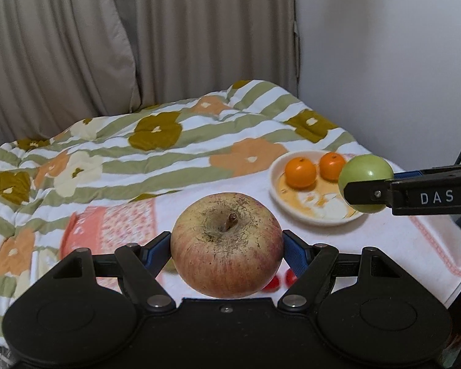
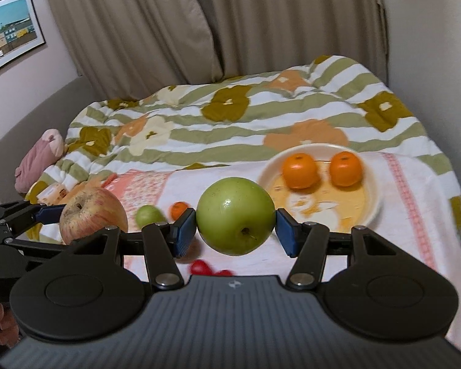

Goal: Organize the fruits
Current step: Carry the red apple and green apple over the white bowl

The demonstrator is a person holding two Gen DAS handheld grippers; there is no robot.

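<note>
1. The bed (image 2: 292,117) takes up the whole backdrop under a striped floral quilt, and a white cloth (image 2: 399,190) is laid over the near part as the working patch; the loose fruit sits on it.
2. The plate (image 2: 373,212) rests on that cloth at about 2 o'clock from the right claw (image 2: 235,227). Two oranges (image 2: 300,170) sit side by side at its far edge, so I read it as the collecting spot.
3. The left claw (image 1: 227,246) is clamped on the red apple (image 1: 227,244), stem up, pads on its two flanks at 9 and 3 o'clock. The apple hangs clear of the cloth; the plate lies at 2 o'clock from it.
4. The right claw is gripping the green apple (image 2: 235,220) the same way, blue pads pressed on either side, stem towards the camera. It is also off the cloth, with the plate just beyond.
5. Small stuff is left on the cloth: a little green fruit (image 2: 149,215) and a small orange (image 2: 179,209) at 10 o'clock from the right claw, and red tomatoes (image 2: 199,267) at 6, half hidden.
</note>
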